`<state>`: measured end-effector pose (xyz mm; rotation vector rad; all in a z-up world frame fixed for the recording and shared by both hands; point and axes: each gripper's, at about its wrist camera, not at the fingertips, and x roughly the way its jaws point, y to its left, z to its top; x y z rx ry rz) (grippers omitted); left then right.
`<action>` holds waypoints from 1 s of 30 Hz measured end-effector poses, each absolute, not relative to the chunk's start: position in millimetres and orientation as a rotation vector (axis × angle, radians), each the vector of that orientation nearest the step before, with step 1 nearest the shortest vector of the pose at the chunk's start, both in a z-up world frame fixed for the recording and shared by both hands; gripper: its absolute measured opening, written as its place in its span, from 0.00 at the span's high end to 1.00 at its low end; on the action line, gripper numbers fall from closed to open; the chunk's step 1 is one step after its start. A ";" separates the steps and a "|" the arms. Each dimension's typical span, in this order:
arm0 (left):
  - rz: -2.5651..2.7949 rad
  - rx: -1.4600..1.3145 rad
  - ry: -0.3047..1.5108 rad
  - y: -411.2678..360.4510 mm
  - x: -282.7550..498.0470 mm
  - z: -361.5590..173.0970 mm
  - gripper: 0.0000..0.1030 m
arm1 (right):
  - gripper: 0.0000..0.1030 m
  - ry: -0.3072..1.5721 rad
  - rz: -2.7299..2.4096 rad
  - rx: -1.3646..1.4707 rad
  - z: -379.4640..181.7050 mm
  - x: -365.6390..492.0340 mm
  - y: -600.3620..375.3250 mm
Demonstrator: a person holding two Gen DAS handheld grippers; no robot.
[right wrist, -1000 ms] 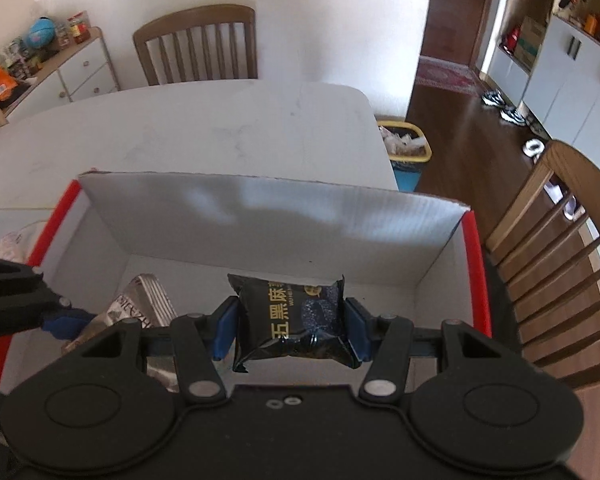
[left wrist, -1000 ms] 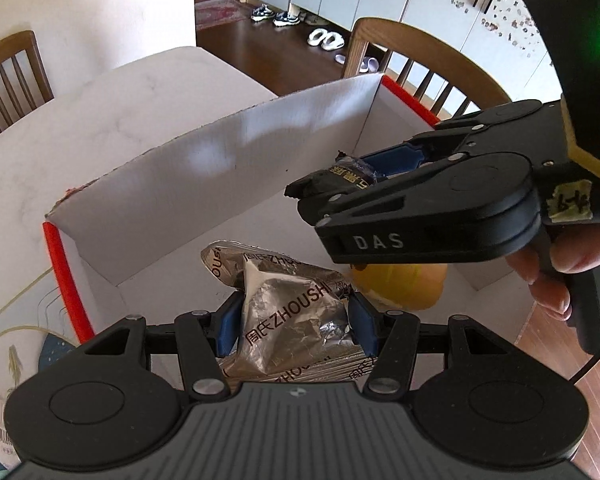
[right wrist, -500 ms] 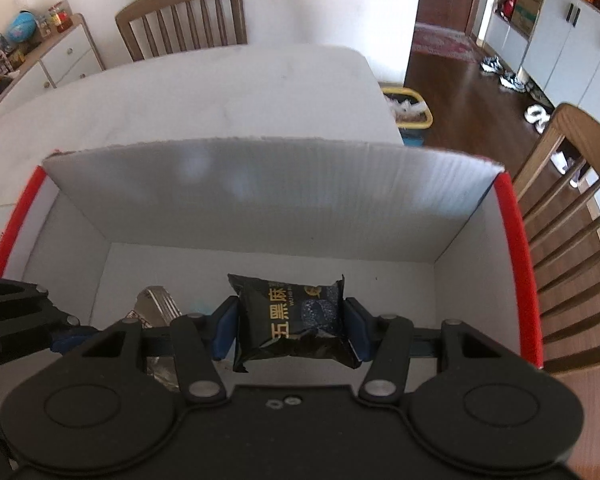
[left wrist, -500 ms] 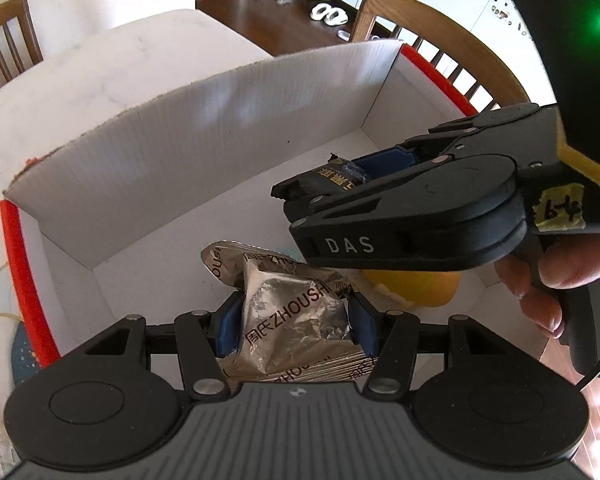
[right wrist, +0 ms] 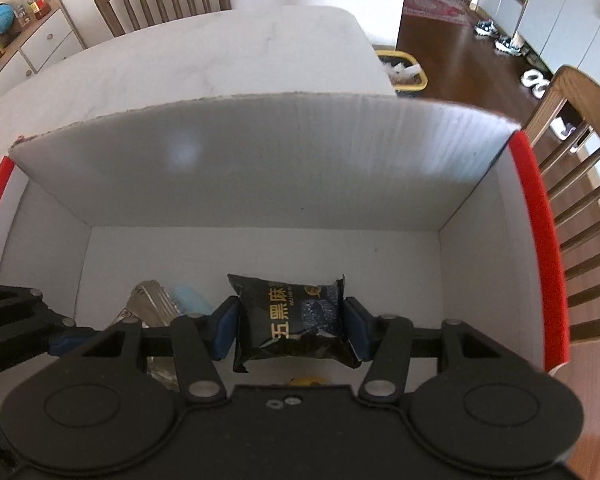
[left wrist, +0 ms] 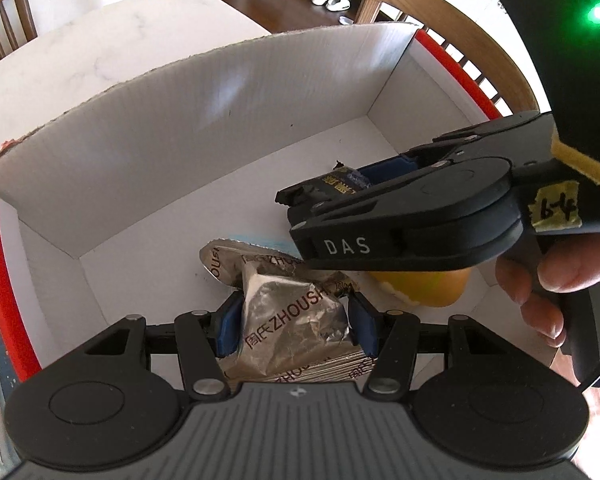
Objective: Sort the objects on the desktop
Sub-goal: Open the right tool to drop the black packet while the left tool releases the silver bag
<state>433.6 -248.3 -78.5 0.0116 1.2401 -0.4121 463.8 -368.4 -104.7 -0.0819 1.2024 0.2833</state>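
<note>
Holding: the left gripper (left wrist: 292,330) pinches a silver snack pack (left wrist: 290,326) between its blue pads (left wrist: 226,330); the right gripper (right wrist: 290,328) pinches a black snack pack (right wrist: 296,320) the same way.
Below the jaws: the floor of the white box (right wrist: 260,172), with more silver packs (left wrist: 228,258) and a yellow fruit (left wrist: 428,286).
Doing it well: I think each pack should go low, then be let go softly, away from the fruit.
Pointing: the silver pack's long side runs away from its jaws, and its words run that way too; the black pack's long side runs across, from pad to pad.

The right tool (right wrist: 291,326) clamps a black snack packet (right wrist: 294,320) over the white box (right wrist: 260,168), seemingly clear of its floor.
</note>
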 end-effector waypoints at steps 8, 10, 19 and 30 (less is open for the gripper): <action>-0.411 0.006 1.237 -250.7 439.4 -76.6 0.46 | 0.41 1.205 0.280 -0.076 -103.6 463.9 -367.8; -0.412 0.006 1.236 -250.9 438.9 -75.7 0.45 | 0.34 1.196 0.276 -0.085 -101.7 462.1 -367.2; -0.410 -0.021 1.193 -238.7 431.2 -65.7 0.38 | 0.30 1.153 0.274 -0.070 -84.7 453.8 -373.7; -0.438 -0.023 1.158 -227.1 408.6 -54.3 0.37 | 0.30 1.110 0.283 -0.072 -61.3 441.2 -376.3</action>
